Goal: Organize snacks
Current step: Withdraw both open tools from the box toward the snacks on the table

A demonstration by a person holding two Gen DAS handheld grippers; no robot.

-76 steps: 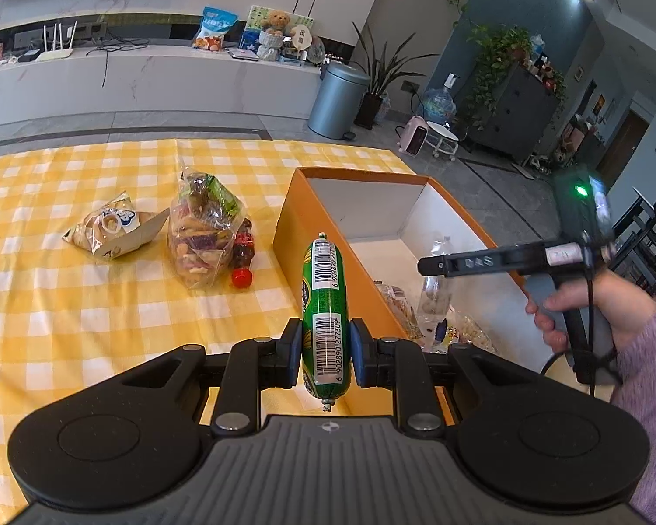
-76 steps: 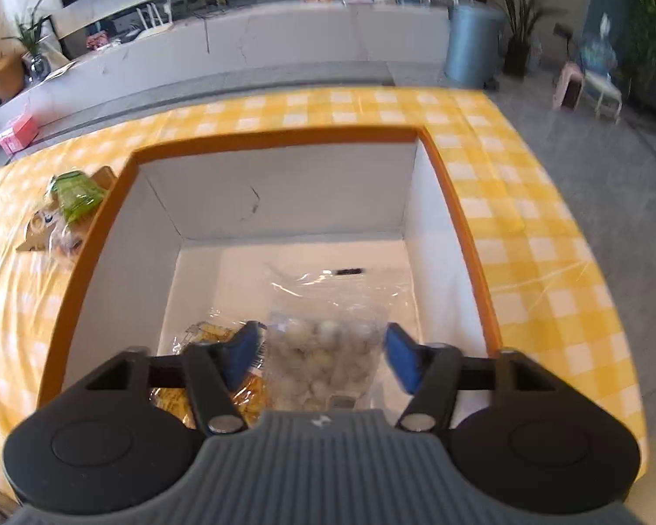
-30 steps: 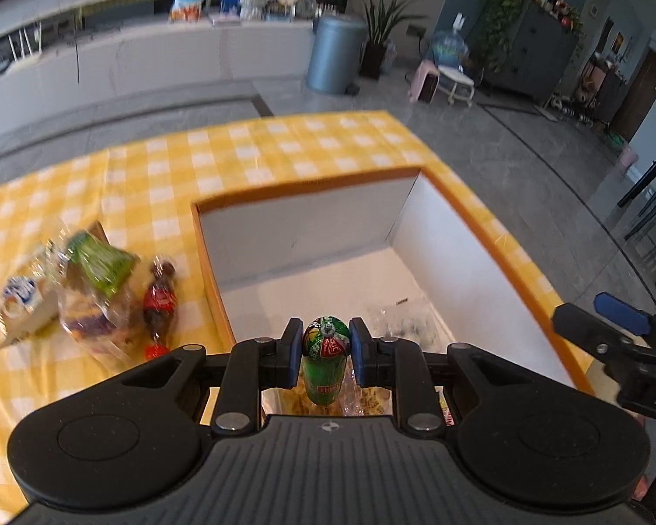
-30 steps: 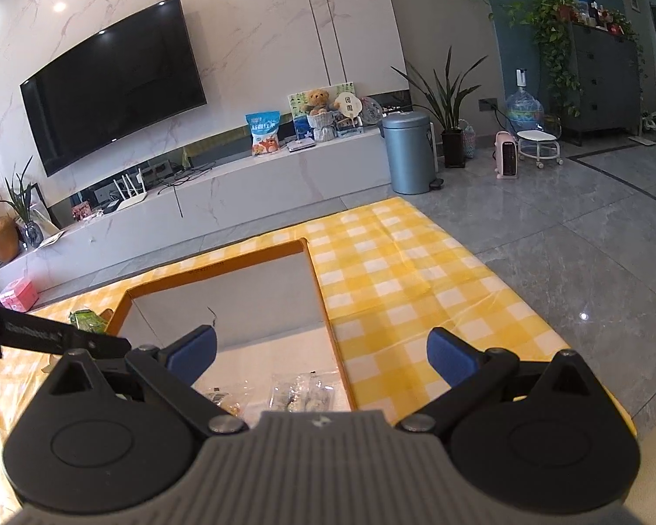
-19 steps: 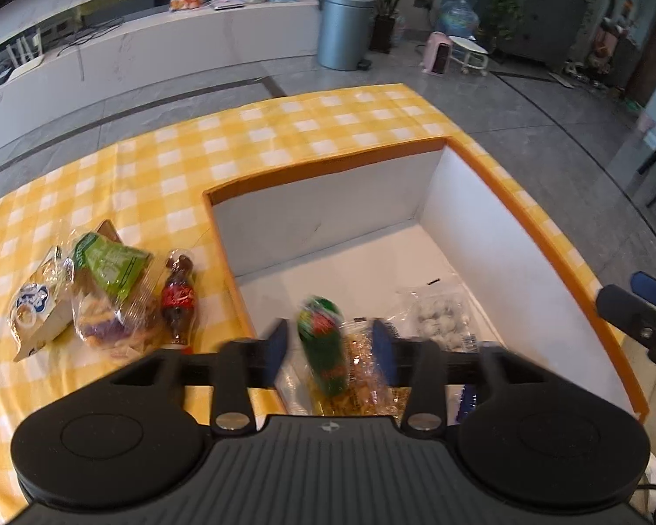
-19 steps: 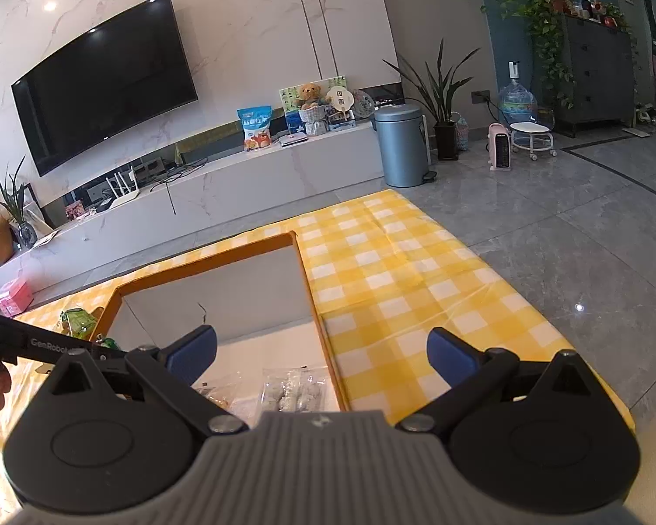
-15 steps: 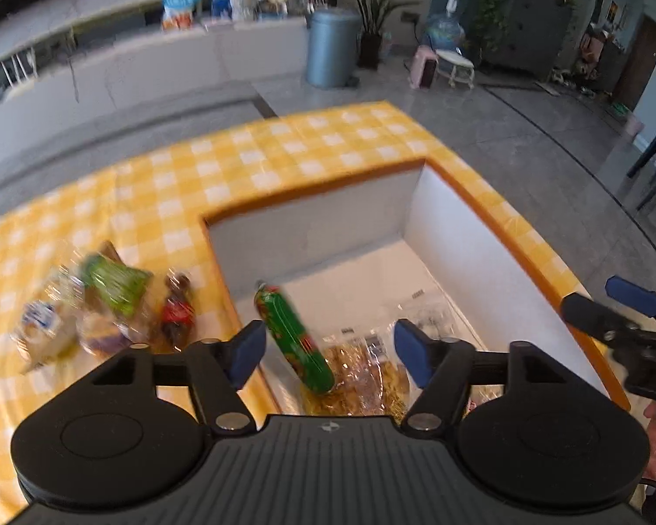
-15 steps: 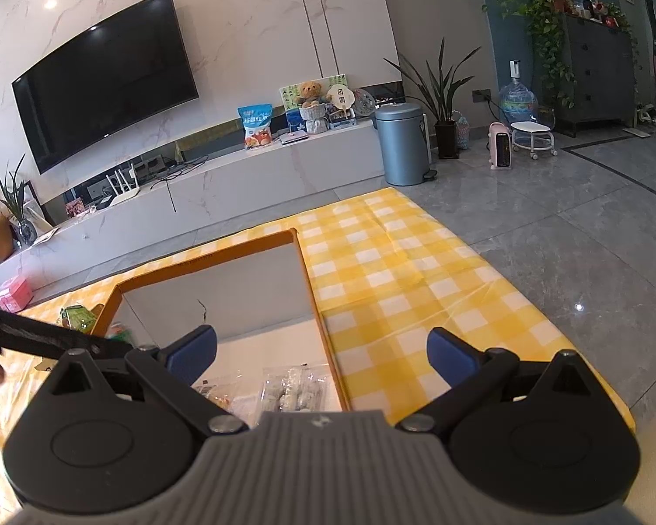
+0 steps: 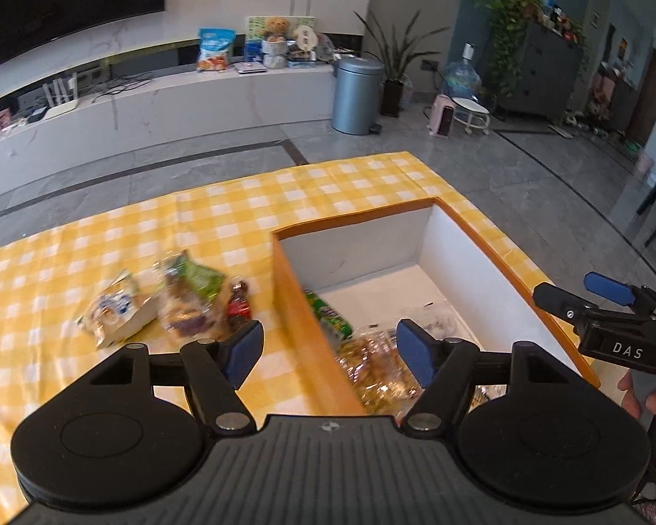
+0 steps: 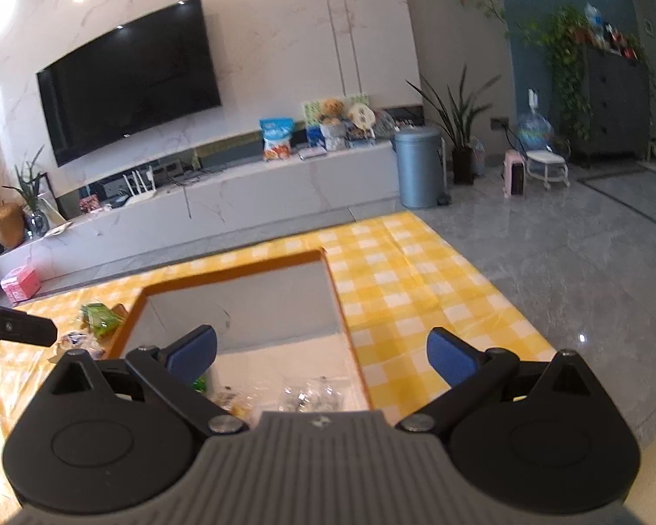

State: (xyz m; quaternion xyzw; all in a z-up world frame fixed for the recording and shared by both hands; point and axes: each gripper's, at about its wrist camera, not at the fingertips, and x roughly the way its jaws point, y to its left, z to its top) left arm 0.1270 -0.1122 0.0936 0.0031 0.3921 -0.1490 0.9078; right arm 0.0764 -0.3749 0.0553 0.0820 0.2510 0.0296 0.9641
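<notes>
An orange box [image 9: 293, 280] with white inner walls stands on the yellow checked table. Inside lie a green sausage stick [image 9: 328, 313], a bag of golden snacks [image 9: 378, 372] and a clear bag [image 10: 312, 393]. My left gripper [image 9: 328, 350] is open and empty above the box's left wall. My right gripper [image 10: 321, 350] is open and empty above the box's near right side; it also shows in the left wrist view [image 9: 608, 302]. Left of the box lie a white snack packet [image 9: 113, 310], a clear mixed snack bag [image 9: 190, 297] and a small cola bottle [image 9: 238, 302].
The table [image 9: 109, 236] ends at the far edge and on the right, with grey floor beyond. A long white TV bench [image 10: 240, 201], a grey bin [image 10: 417, 166] and plants stand in the room behind.
My left gripper opened and let the green sausage stick drop into the box, then pulled back and left. My right gripper stays open beside the box.
</notes>
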